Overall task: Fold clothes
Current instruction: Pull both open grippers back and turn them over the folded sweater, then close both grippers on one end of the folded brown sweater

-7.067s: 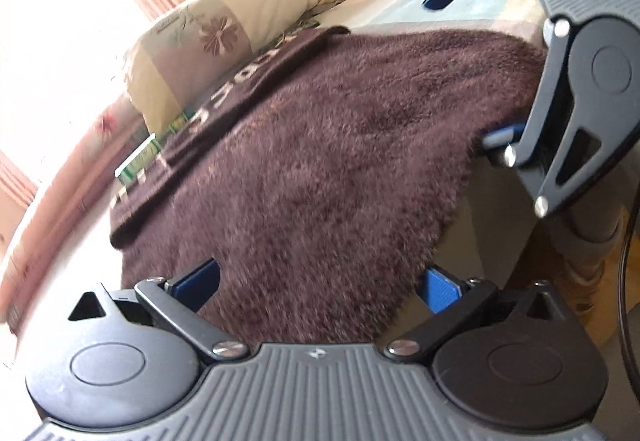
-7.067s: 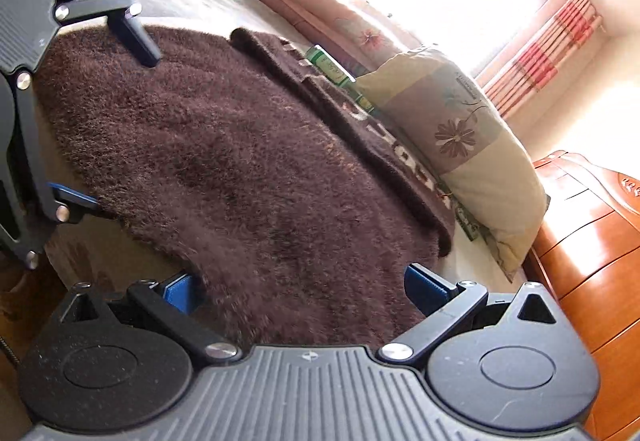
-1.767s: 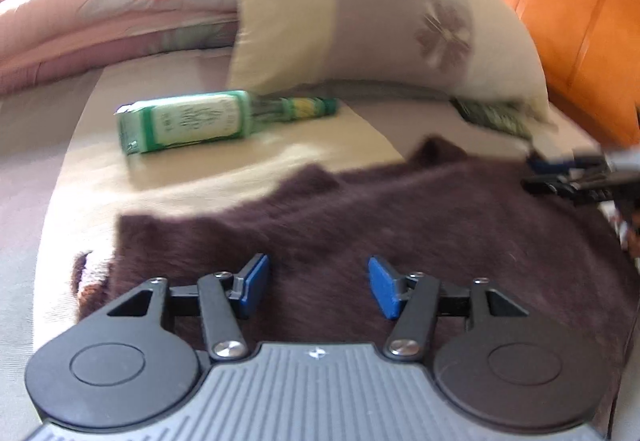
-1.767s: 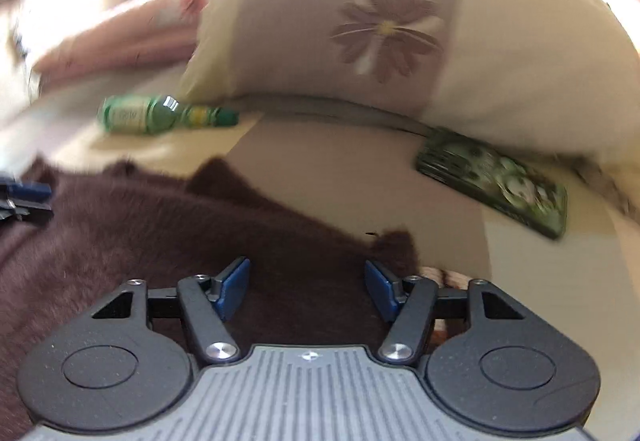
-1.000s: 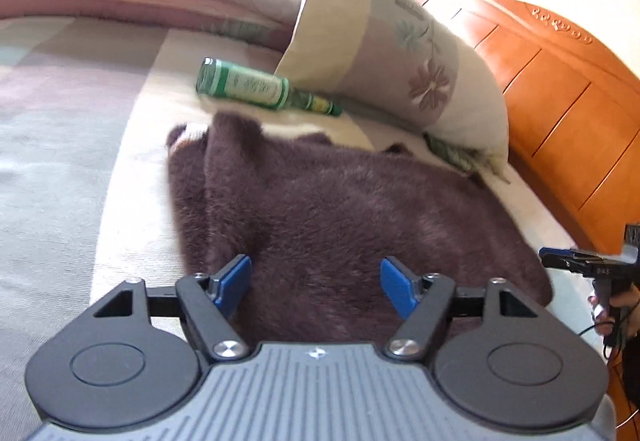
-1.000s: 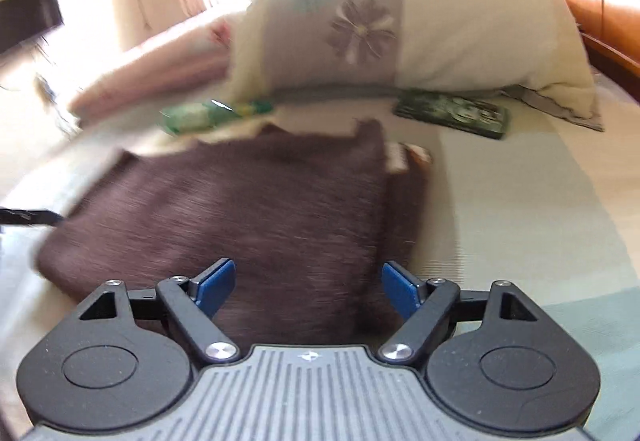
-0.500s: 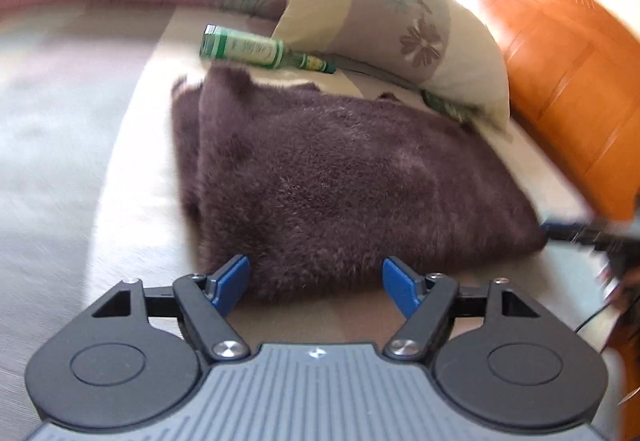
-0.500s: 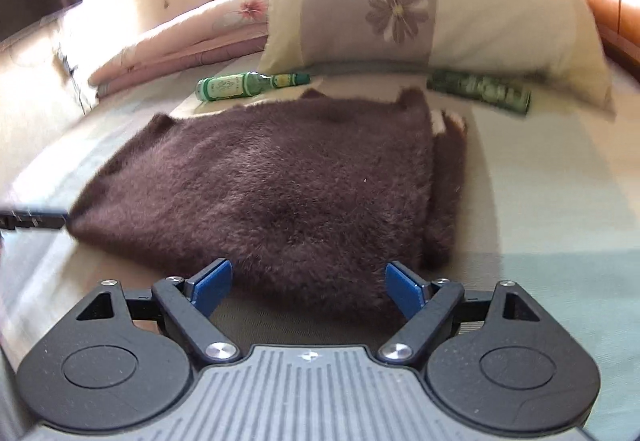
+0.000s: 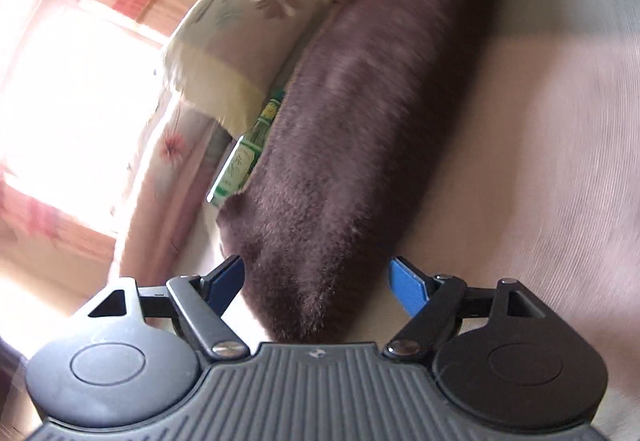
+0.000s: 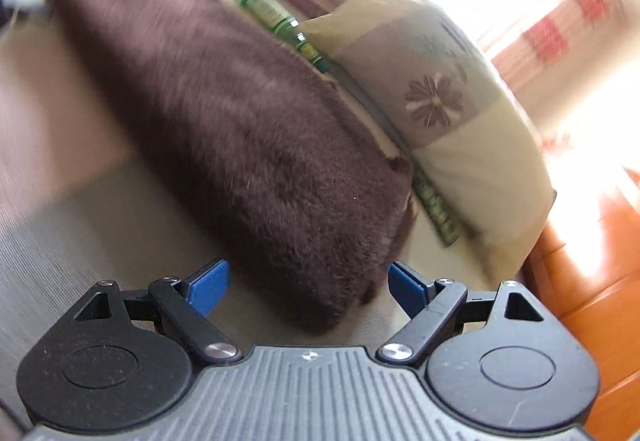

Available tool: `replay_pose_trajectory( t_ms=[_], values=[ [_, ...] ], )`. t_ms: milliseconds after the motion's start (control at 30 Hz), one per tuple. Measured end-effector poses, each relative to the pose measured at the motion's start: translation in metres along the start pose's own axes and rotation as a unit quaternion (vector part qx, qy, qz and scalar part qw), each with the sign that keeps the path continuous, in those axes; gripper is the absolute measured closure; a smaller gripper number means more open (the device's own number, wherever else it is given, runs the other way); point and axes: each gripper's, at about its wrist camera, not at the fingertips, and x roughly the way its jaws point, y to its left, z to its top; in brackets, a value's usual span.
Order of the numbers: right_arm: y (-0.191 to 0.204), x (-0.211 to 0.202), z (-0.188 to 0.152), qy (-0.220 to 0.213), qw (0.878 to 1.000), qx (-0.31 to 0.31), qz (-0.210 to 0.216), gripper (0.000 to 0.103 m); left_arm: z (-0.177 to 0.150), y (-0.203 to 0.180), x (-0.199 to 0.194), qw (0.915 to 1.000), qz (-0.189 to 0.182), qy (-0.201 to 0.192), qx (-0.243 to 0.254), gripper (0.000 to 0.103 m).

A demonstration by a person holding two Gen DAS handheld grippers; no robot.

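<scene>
Both grippers have been rolled sideways: left gripper [image 9: 318, 281] opening, right gripper [image 10: 308, 283] wide, each astride the folded brown fleece garment's [image 9: 352, 129] ends, unclamped.

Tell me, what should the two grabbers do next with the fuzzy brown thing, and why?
Probably slide each one forward and pinch its end. The brown garment lies folded into a long strip on the bed. The left gripper, jaws opening, and the right gripper, open, each have one narrow end between their pads without pressing on it, so a grip there could fold it again.
</scene>
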Motion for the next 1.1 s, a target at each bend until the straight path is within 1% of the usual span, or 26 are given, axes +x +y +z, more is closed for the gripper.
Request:
replay_pose_trajectory(
  t_ms=[33, 100, 133, 233, 300, 467, 533, 633, 733, 800, 833, 867, 900, 933, 967, 1000, 1033, 1067, 1100],
  values=[
    [0.007, 0.004, -0.001, 0.000, 1.000, -0.028, -0.012, 0.013, -0.001, -0.004, 0.004, 0.9999, 0.008, 0.001, 0.015, 0.022],
    [0.016, 0.011, 0.000, 0.002, 0.998, -0.062, -0.022, 0.013, -0.002, -0.012, 0.011, 0.9987, 0.024, 0.003, 0.045, 0.022],
    [0.020, 0.015, 0.001, 0.002, 0.997, -0.076, -0.027, 0.013, -0.003, -0.013, 0.014, 0.9985, 0.026, -0.001, 0.049, 0.023],
    [0.023, 0.024, 0.012, -0.007, 0.995, -0.097, -0.034, 0.011, 0.002, -0.013, 0.023, 0.9969, 0.036, -0.010, 0.070, 0.023],
    [0.026, 0.030, 0.025, -0.017, 0.993, -0.109, -0.035, 0.010, 0.008, -0.015, 0.030, 0.9958, 0.035, -0.018, 0.082, 0.023],
    [0.043, 0.040, 0.051, -0.049, 0.986, -0.155, -0.042, 0.010, 0.028, -0.021, 0.043, 0.9918, 0.040, -0.043, 0.113, 0.022],
    [0.045, 0.041, 0.055, -0.048, 0.984, -0.166, -0.042, 0.010, 0.033, -0.023, 0.045, 0.9908, 0.038, -0.049, 0.120, 0.022],
    [0.037, 0.041, 0.045, -0.041, 0.983, -0.173, -0.040, 0.010, 0.029, -0.019, 0.046, 0.9903, 0.035, -0.049, 0.126, 0.021],
    [0.023, 0.046, 0.027, -0.015, 0.982, -0.180, -0.054, 0.010, 0.011, -0.019, 0.052, 0.9852, 0.061, -0.043, 0.155, 0.021],
    [0.017, 0.049, 0.020, -0.001, 0.983, -0.174, -0.057, 0.010, 0.003, -0.019, 0.057, 0.9816, 0.077, -0.033, 0.172, 0.023],
    [0.016, 0.050, 0.020, 0.002, 0.983, -0.175, -0.057, 0.010, 0.002, -0.019, 0.058, 0.9815, 0.078, -0.029, 0.173, 0.023],
    [0.017, 0.051, 0.021, 0.003, 0.982, -0.180, -0.056, 0.011, 0.004, -0.019, 0.060, 0.9812, 0.075, -0.027, 0.176, 0.027],
    [0.021, 0.051, 0.022, 0.000, 0.980, -0.190, -0.054, 0.013, 0.007, -0.024, 0.060, 0.9787, 0.073, -0.026, 0.190, 0.029],
    [0.028, 0.051, 0.025, -0.007, 0.977, -0.205, -0.053, 0.016, 0.009, -0.028, 0.060, 0.9760, 0.071, -0.025, 0.204, 0.038],
    [0.034, 0.050, 0.027, -0.013, 0.974, -0.220, -0.051, 0.025, 0.012, -0.032, 0.061, 0.9732, 0.069, -0.024, 0.218, 0.051],
    [0.040, 0.050, 0.029, -0.017, 0.972, -0.229, -0.047, 0.035, 0.014, -0.038, 0.063, 0.9726, 0.061, -0.021, 0.223, 0.059],
    [0.046, 0.050, 0.031, -0.019, 0.971, -0.235, -0.042, 0.040, 0.016, -0.043, 0.064, 0.9719, 0.054, -0.017, 0.229, 0.076],
    [0.050, 0.050, 0.032, -0.019, 0.970, -0.240, -0.038, 0.050, 0.019, -0.049, 0.066, 0.9712, 0.046, -0.014, 0.233, 0.087],
    [0.052, 0.050, 0.031, -0.020, 0.970, -0.241, -0.037, 0.056, 0.019, -0.049, 0.066, 0.9718, 0.047, -0.015, 0.230, 0.088]
  ],
)
